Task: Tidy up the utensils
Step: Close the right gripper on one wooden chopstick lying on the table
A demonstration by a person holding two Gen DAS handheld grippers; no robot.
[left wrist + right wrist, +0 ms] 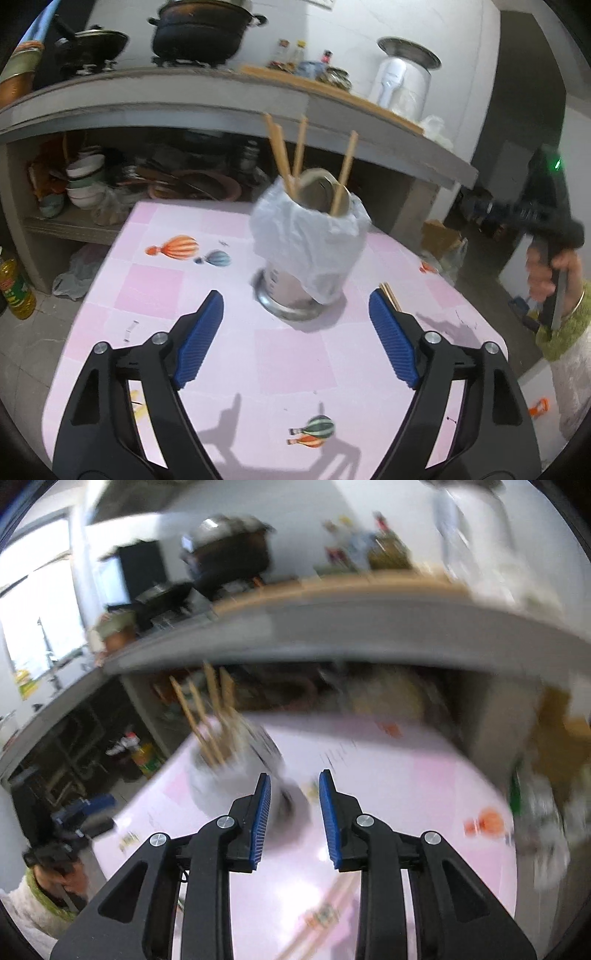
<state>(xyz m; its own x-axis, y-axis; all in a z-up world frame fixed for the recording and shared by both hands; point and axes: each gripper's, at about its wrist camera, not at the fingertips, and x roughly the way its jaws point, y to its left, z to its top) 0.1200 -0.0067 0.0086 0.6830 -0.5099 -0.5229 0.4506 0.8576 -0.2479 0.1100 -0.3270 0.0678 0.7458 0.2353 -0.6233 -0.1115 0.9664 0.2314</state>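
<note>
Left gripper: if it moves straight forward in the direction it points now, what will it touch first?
Most likely the metal utensil holder draped with a white plastic bag, standing on the pink table ahead of the open left gripper. Nothing lies between them, though the depth is hard to judge.

Chopsticks [295, 155] upright in bag-lined holder [306, 251]

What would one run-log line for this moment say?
left gripper: open, empty | right gripper: open, empty | chopsticks: upright in bag-lined holder | loose chopsticks: on pink table
</note>
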